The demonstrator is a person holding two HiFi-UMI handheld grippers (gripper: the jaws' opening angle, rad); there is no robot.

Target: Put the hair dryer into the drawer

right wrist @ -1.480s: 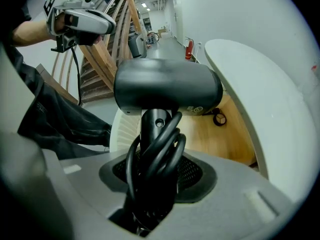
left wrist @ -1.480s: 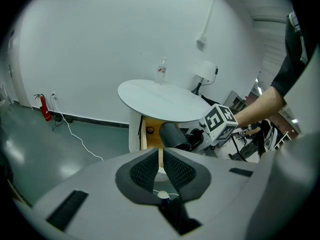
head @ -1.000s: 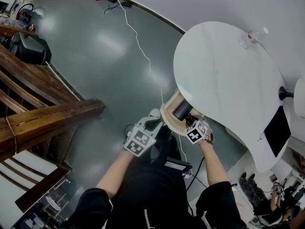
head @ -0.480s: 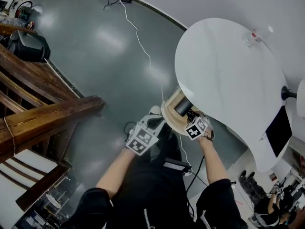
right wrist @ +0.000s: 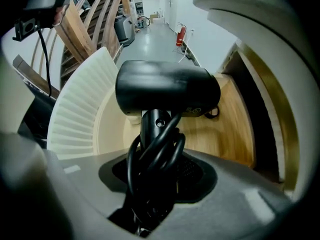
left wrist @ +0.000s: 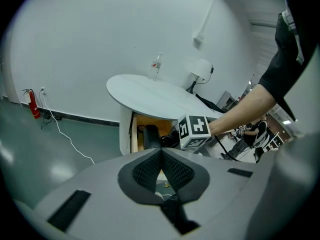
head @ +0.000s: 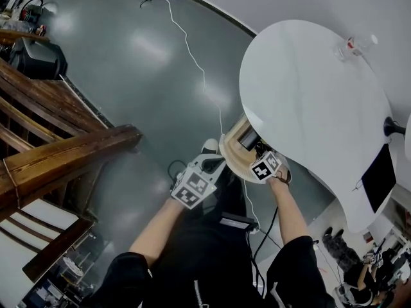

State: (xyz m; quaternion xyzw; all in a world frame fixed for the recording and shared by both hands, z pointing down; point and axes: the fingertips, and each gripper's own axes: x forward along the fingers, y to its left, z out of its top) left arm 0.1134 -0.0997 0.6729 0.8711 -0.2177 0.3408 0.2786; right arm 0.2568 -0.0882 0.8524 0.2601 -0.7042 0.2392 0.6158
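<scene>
A person's right gripper [right wrist: 157, 171] is pointing straight down over the open drawer [right wrist: 225, 134], its fingers clamping the handle of the black hair dryer [right wrist: 167, 91] together with the loops of black cord [right wrist: 152, 154] wound round it. The dryer's barrel is lying crosswise just above the drawer's pale wooden floor, inside the curve of its ribbed white front [right wrist: 75, 114]; whether it is touching the wood cannot be told.

In the head view the drawer is standing pulled out from under the edge of the rounded white bench [head: 308, 101], with the right gripper's marker cube over it and the dryer's dark barrel showing inside, partly under the bench's lip.

The left gripper [left wrist: 160, 171] is hovering just beside the drawer, angled down, its fingers [left wrist: 175, 173] pressing together with nothing between them.

A clear plastic bottle [head: 356, 45] is standing at the far side of the bench. A white cable [head: 192, 50] is trailing across the grey floor [head: 141, 82], and a dark wooden railing [head: 58, 146] is running along the left of the head view.
</scene>
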